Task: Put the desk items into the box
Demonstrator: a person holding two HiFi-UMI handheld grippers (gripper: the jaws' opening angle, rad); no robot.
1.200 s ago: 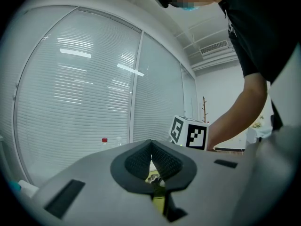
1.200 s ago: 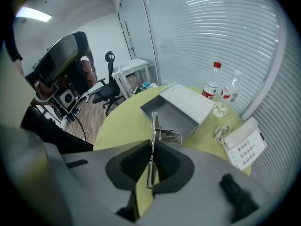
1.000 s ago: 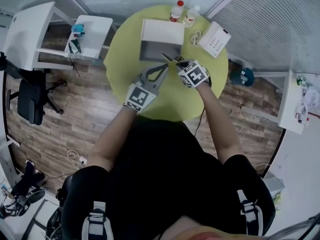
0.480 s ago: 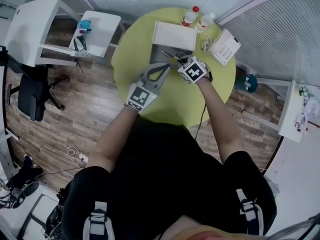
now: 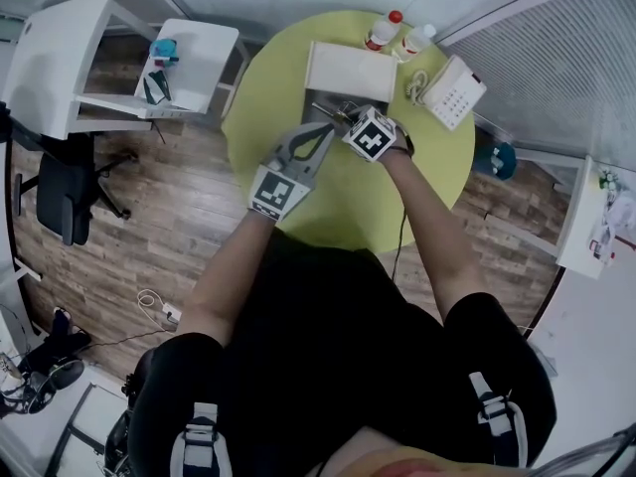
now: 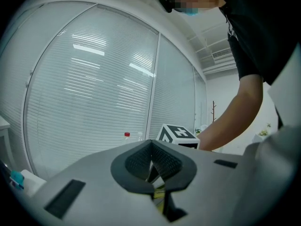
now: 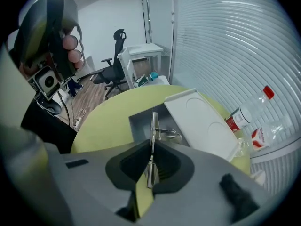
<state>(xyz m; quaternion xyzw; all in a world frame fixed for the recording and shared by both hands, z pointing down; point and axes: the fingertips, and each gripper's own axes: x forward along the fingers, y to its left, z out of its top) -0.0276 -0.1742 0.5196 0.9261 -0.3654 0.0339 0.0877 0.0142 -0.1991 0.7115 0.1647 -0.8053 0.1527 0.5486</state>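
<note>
Right gripper [image 5: 344,117] shifted farther and left since earlier frame, now at near edge of box [image 5: 310,107] on green table [image 5: 358,202].

Head view: left gripper [image 5: 326,131] just left of it; white lid [image 5: 350,71] on far side, bottles [image 5: 383,30] and telephone [image 5: 452,89] far right.

Left gripper view: left gripper [image 6: 152,161] pads pressed together, nothing gripped.

Right gripper view: right gripper [image 7: 150,149] clenched on thin metal item [image 7: 153,126], held upright, tip over grey box [image 7: 137,121]; table [image 7: 106,114] left.
</note>
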